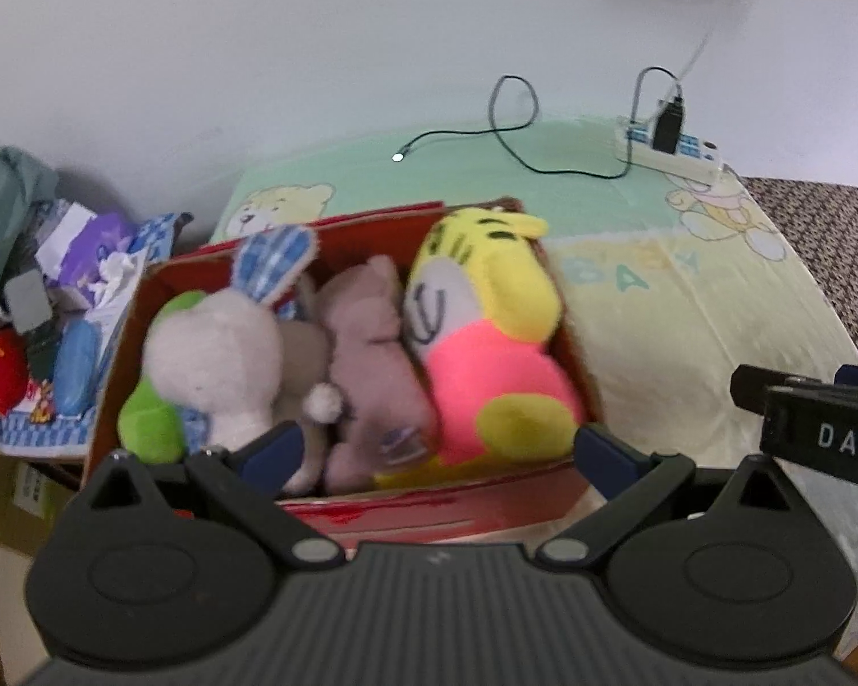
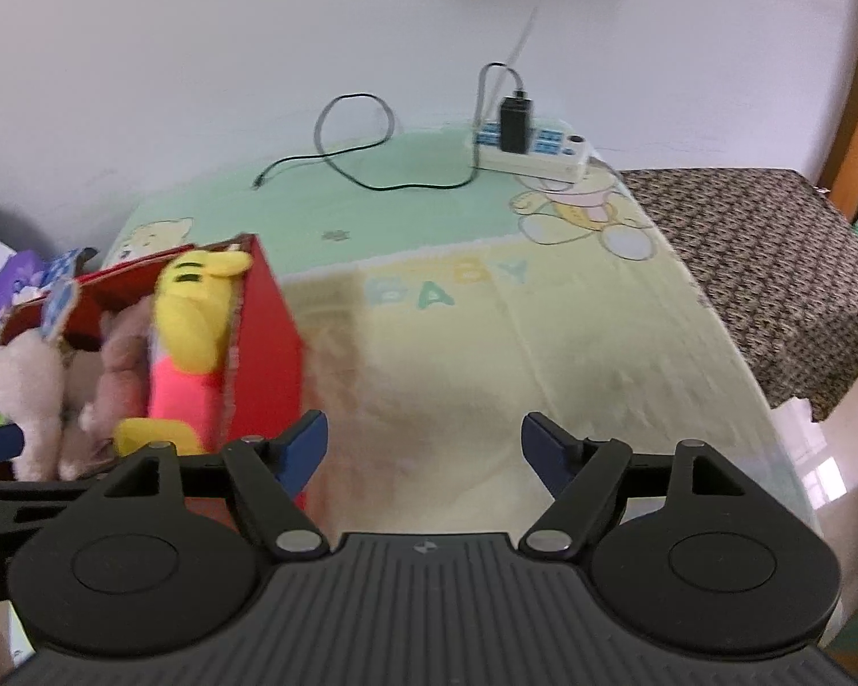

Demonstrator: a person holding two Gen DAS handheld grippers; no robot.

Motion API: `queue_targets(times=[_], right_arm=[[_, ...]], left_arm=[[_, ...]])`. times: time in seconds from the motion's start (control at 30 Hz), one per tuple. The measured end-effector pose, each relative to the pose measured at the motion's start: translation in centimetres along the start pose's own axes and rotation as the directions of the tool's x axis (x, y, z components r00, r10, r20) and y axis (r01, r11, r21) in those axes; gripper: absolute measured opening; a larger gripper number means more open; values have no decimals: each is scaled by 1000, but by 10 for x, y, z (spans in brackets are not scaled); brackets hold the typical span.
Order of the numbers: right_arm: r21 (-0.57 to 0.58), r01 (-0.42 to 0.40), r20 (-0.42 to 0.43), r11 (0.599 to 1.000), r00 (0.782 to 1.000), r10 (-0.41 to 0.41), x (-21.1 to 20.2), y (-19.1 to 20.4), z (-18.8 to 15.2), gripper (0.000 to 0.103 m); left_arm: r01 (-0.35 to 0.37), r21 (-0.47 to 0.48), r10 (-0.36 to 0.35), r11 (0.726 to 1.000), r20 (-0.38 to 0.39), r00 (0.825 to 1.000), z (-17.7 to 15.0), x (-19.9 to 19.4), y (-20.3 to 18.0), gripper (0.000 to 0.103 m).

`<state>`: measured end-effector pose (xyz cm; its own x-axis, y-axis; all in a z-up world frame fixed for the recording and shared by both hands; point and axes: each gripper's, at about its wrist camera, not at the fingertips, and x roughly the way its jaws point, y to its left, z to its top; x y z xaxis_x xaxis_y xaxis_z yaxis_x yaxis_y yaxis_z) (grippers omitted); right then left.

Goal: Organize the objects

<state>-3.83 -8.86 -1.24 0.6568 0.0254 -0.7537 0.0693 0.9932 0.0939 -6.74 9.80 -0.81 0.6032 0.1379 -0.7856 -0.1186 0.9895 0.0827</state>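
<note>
Soft, light plush toys (image 1: 337, 354) fill the red box (image 2: 269, 354) at nine o'clock on the bed (image 2: 486, 343); both claws, left claw (image 1: 437, 451) and right claw (image 2: 423, 446), gape empty. Pinch a plump body.

Two downward wrist views, shared red box (image 1: 429, 509)
</note>
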Motion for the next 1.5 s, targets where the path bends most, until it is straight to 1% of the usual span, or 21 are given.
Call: queue_targets(times=[0.27, 0.43, 0.7, 0.83, 0.9, 1.1, 1.2, 1.37, 1.43, 1.5], right_arm=[[-46, -42, 12, 998, 999, 42, -4, 31, 5, 79], [-78, -62, 14, 995, 998, 64, -5, 52, 7, 79], [-110, -74, 31, 991, 996, 78, -9, 84, 9, 80], [-123, -65, 35, 990, 997, 69, -9, 100, 8, 81], [-129, -58, 39, 990, 997, 63, -7, 107, 8, 83], [-129, -46, 45, 991, 998, 52, -4, 122, 8, 84], [-124, -47, 42, 991, 998, 52, -2, 128, 7, 84], [-130, -54, 52, 990, 997, 61, -3, 137, 8, 84], [-133, -57, 55, 989, 996, 65, -3, 139, 8, 85], [-135, -62, 52, 989, 996, 70, -2, 140, 9, 85]], left_arm=[[-40, -41, 39, 998, -30, 999, -5, 4, 34, 103], [-63, -79, 60, 995, -35, 998, -7, 2, 58, 103], [-75, -108, 71, 991, -38, 997, -10, 3, 89, 103], [-66, -115, 62, 991, -41, 997, -11, 5, 103, 103], [-67, -110, 63, 992, -38, 997, -11, 6, 109, 103], [-64, -114, 60, 991, -35, 998, -13, 10, 125, 103], [-75, -120, 71, 990, -32, 997, -14, 11, 132, 103], [-57, -135, 55, 989, -20, 998, -13, 9, 141, 103], [-35, -137, 33, 990, -15, 999, -13, 8, 142, 103], [-33, -141, 32, 989, -14, 999, -13, 8, 142, 103]])
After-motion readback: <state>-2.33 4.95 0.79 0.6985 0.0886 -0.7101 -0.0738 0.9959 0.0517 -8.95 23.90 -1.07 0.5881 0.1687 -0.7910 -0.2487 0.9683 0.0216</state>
